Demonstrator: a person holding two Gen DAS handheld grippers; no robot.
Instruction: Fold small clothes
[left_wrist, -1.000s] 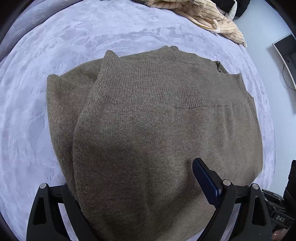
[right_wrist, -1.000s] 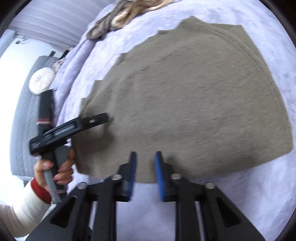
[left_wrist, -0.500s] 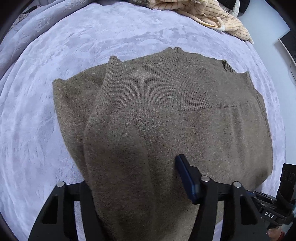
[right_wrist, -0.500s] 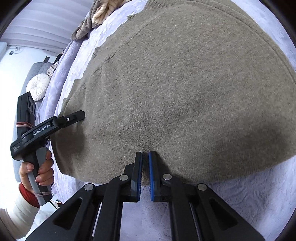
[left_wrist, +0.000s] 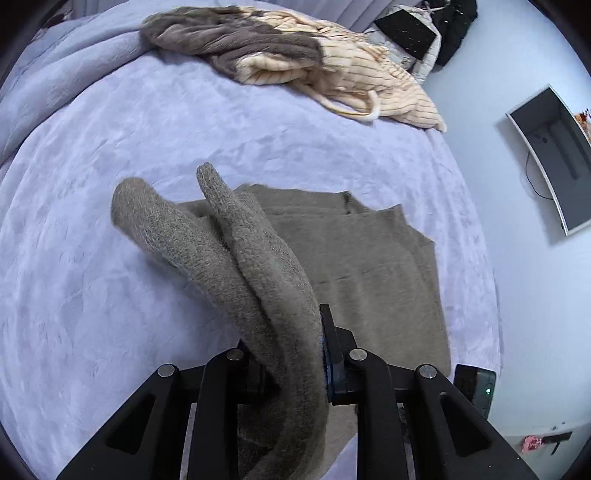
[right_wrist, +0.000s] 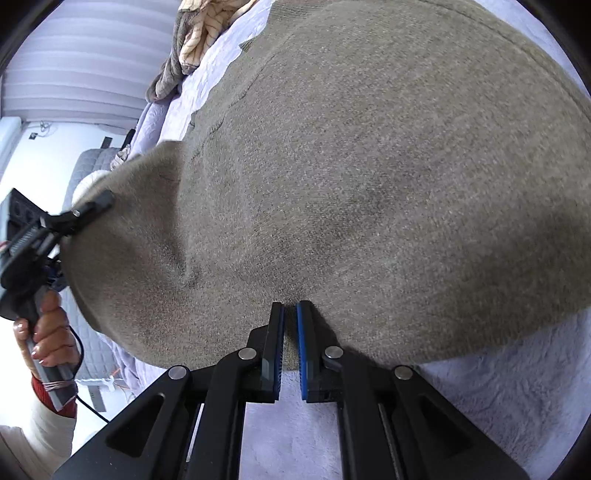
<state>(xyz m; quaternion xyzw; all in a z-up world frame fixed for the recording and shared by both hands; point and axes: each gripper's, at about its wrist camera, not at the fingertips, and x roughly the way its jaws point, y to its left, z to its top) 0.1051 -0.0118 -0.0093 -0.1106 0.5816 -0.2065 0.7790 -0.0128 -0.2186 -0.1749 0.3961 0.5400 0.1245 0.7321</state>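
A brown knitted sweater (left_wrist: 354, 258) is lying on the lavender blanket (left_wrist: 110, 140) covering the bed, and the left tool (left_wrist: 291, 354) is clamping a thick bunched fold of it between its two sides, with two rolled edges of knit arching up and away from the grip. That lifted fold is blocking much of the left wrist view of the sweater's near part. At the far edge of the bed a heap of other clothes (left_wrist: 295, 66), grey-brown and cream with thin stripes, is sitting well apart from the sweater. Off the bed's right side a wall-mounted screen (left_wrist: 554, 158) is showing against a pale wall, which the right wrist view is not catching. The right wrist view is showing the right tool (right_wrist: 290, 328) with its blue-lined sides nearly together on the near hem of the sweater (right_wrist: 369, 184); whether knit is actually pinched between them cannot be told. It is also showing the person's left hand (right_wrist: 48, 325) gripping the left tool (right_wrist: 92, 206) at the sweater's raised edge, with a grey quilted sofa (right_wrist: 88, 166) beyond.
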